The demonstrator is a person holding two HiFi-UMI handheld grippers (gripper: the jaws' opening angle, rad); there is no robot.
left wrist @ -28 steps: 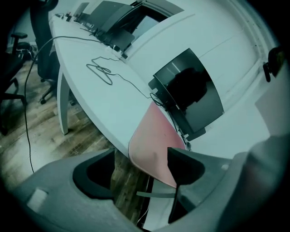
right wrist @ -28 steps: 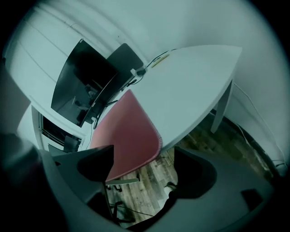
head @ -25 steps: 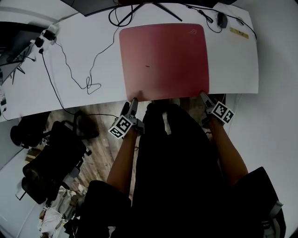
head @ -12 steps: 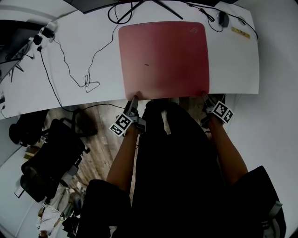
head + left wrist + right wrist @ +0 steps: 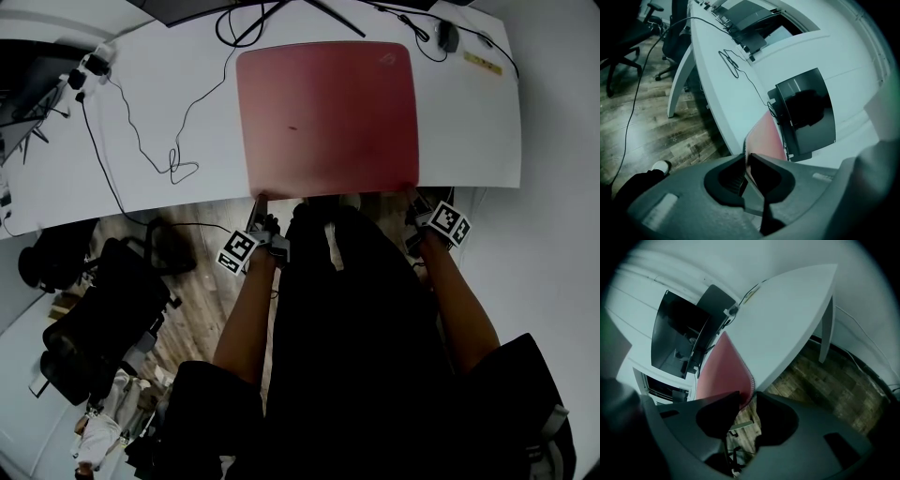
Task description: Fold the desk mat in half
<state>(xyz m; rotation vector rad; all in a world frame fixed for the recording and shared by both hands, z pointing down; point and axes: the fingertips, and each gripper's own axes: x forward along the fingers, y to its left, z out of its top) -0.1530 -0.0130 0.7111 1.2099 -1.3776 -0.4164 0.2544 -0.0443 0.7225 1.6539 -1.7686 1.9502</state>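
**Both grippers at the desk mat's near corners, ready to lift for the fold**

The left gripper (image 5: pixel 746 161) has just been closing and is clenched on the near-left corner of the red desk mat (image 5: pixel 765 138), whose edge is pinched between its pads. The right gripper (image 5: pixel 747 401) has also been closing. The near-right corner sits between its jaws, but a gap still shows, so it does not appear to be pinching yet. The right should probably finish its bite before either lifts, then both should rise evenly and carry the near edge away from the grippers to the far edge, corners matched. The head view alone shows the whole desk mat (image 5: pixel 328 117) lying flat on the white desk (image 5: pixel 469 131) ahead of both grippers. Only the gripper views show the bites themselves, and a dark monitor (image 5: pixel 806 110) beyond the mat.
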